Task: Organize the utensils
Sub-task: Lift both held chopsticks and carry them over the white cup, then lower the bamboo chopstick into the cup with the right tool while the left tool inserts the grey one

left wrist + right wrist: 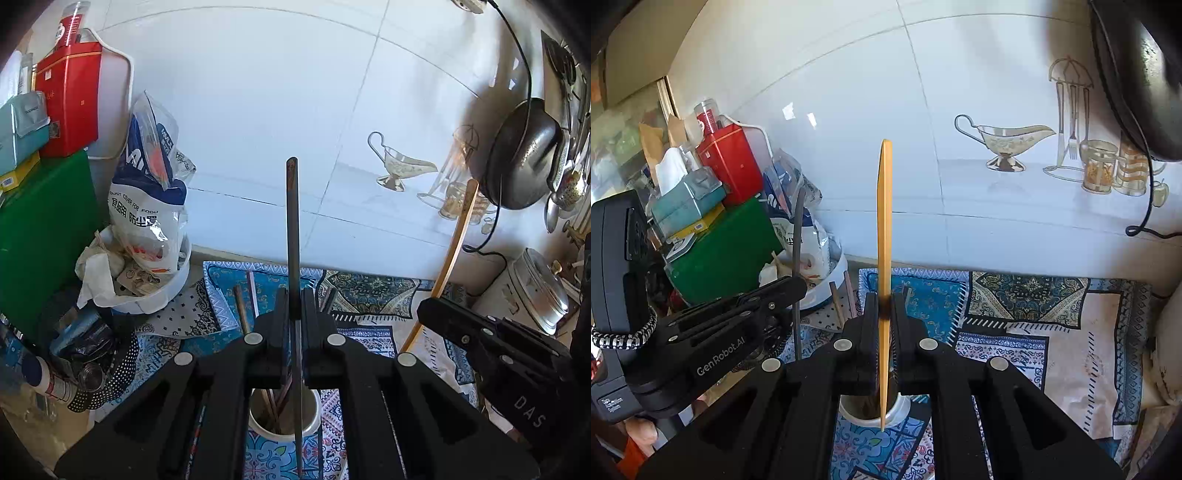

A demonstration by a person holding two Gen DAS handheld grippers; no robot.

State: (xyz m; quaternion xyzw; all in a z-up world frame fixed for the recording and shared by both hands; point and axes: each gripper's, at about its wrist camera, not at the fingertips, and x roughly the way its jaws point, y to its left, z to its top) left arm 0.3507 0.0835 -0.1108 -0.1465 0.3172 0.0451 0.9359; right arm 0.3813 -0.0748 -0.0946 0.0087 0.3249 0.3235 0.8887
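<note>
Over the cup: both tools hang above the white cup [283,413], each with a long stick pinched upright between its jaws.
Left tool [294,314]: clenched on a dark chopstick [291,229]; the lower end runs down past the jaws toward the cup mouth, and whether it is inside yet I cannot tell.
Right tool [884,314]: clenched on a yellow stick [884,229], thin and flat; the lower tip shows in front of the cup's near rim, not clearly in.
Cup: standing on the patterned cloth [1052,332] on the counter, already holding a few dark chopsticks.
Done so far: some utensils sit in the cup, so the sorting looks well under way.
Left to do: these two sticks are not yet released; a few more sticks [245,299] lie on the cloth beyond the tools, near the white bowl [162,291].
Next call: probably lower and let go, one tool at a time, so the sticks don't clash at the rim.
Risk: a tip catching the rim could tip the cup.
</note>
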